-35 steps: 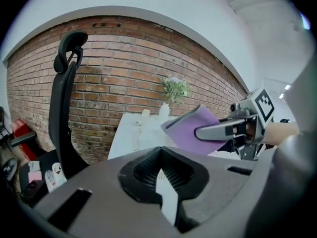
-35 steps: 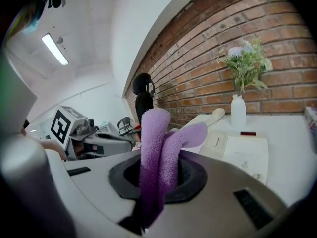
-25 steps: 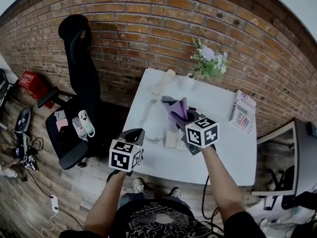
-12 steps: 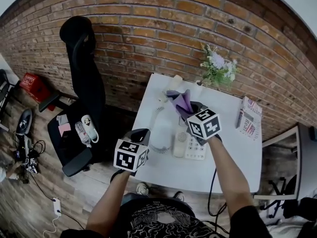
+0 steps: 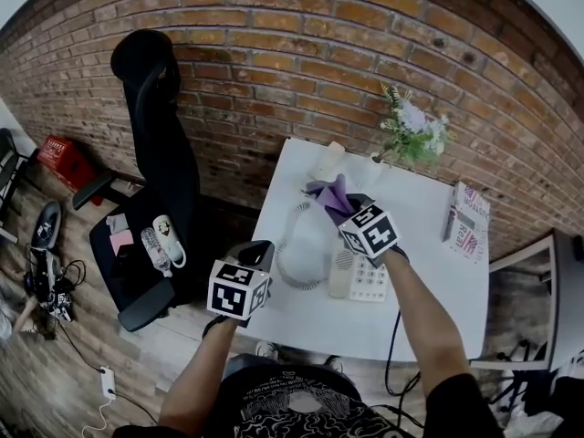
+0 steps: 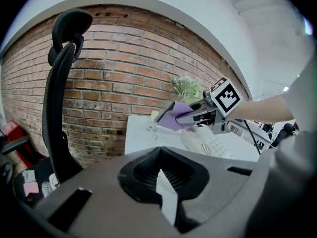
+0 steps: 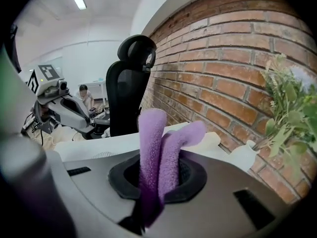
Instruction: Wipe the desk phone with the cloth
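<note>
A cream desk phone lies on the white desk, its handset off near the brick wall and joined by a coiled cord. My right gripper is shut on a purple cloth and hovers just beyond the phone's far end. The folded cloth sticks up from the right gripper. My left gripper hangs off the desk's left front edge, shut on nothing. From the left gripper I see the cloth and the phone.
A vase of flowers stands at the back of the desk and a magazine lies at its right edge. A black office chair holding small items stands left of the desk. A red basket and cables lie on the floor.
My right gripper has carried the cloth a little farther from me toward the wall, uncovering more of the phone's keypad. The left gripper has stayed about where it was.
</note>
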Demonstrator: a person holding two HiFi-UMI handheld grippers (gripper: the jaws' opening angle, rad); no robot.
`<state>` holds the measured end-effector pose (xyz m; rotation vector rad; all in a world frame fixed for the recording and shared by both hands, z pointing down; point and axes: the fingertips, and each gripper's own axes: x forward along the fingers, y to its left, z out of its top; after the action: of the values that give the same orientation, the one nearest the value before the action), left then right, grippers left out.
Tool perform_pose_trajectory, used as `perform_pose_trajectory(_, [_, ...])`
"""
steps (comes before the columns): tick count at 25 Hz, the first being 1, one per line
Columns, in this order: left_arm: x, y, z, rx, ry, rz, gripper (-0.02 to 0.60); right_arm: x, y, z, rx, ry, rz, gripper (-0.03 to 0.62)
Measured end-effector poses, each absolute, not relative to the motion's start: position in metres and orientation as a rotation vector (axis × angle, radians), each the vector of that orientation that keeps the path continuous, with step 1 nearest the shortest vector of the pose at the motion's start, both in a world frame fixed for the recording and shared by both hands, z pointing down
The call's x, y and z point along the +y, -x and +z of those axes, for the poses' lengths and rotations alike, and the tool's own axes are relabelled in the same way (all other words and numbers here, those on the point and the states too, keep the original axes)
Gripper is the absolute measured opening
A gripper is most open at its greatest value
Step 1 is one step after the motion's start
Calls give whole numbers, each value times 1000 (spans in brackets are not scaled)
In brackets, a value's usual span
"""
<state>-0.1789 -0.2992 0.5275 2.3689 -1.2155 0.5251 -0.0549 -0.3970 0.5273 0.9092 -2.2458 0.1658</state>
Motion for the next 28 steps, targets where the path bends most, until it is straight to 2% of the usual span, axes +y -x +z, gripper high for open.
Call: perform_pose_trajectory(28, [-256, 172, 532, -1227, -2338, 520, 6, -329, 69, 562, -2218, -764, 228, 44])
